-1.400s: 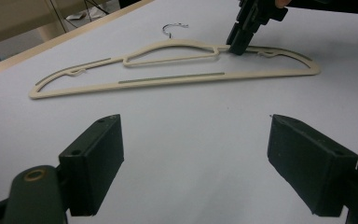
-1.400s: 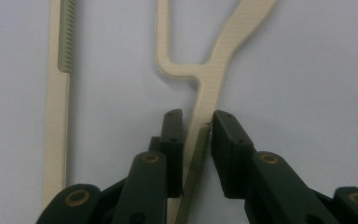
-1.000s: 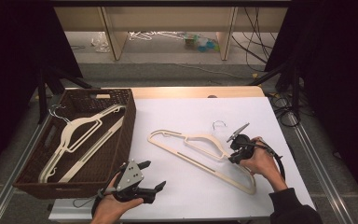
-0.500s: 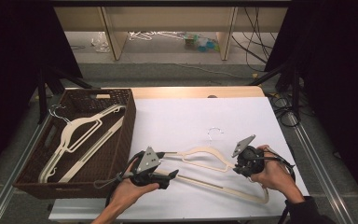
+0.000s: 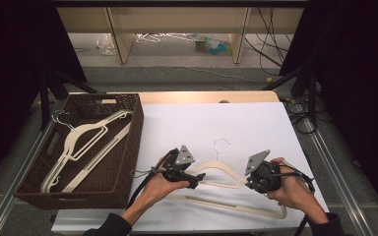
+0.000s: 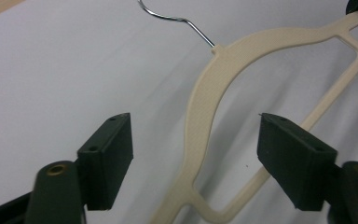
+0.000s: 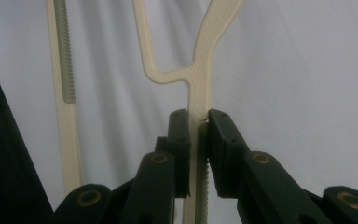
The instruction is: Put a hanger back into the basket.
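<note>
Right gripper (image 7: 198, 140) clamps cream hanger (image 5: 226, 179); left gripper (image 6: 196, 154) wide open, straddling it.

A white table (image 5: 236, 123) with a wooden far edge stands on a grey floor (image 5: 187, 76). Metal rails (image 5: 332, 167) run along both its sides. Beyond it, well ahead of the tools, pale wooden furniture legs (image 5: 120, 37) rise from the floor, with clutter (image 5: 211, 45) and cables (image 5: 270, 29) among them. Dark curtains (image 5: 354, 73) close off both sides.
</note>
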